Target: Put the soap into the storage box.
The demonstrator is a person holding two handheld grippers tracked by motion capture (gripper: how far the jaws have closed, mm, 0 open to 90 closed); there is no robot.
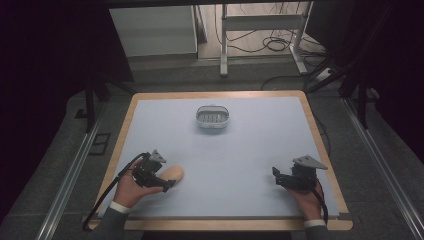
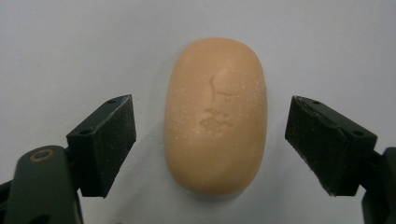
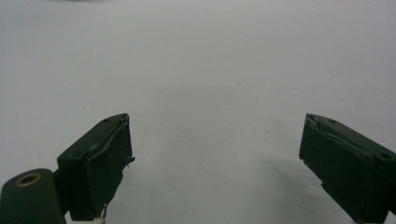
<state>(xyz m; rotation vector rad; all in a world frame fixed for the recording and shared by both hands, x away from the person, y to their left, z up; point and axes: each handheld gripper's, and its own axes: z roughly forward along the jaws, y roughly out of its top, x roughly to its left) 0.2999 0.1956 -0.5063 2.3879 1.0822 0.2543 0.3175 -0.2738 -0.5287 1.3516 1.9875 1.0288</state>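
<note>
A peach-coloured oval bar of soap (image 2: pixel 215 116) lies flat on the pale mat, seen in the high view near the front left (image 1: pixel 173 173). My left gripper (image 2: pixel 210 144) is open, with one black pad on each side of the soap and a gap to both. In the high view this left gripper (image 1: pixel 159 181) sits just left of the soap, held by a hand. My right gripper (image 3: pixel 219 163) is open over bare mat, with nothing between its pads. That right gripper (image 1: pixel 278 177) rests at the front right of the table.
A small white soap dish (image 1: pixel 212 117) with a ribbed insert stands at the back middle of the mat. The mat (image 1: pixel 240 150) covers a wooden table with a raised rim (image 1: pixel 320 135). Table legs and cables are on the floor behind.
</note>
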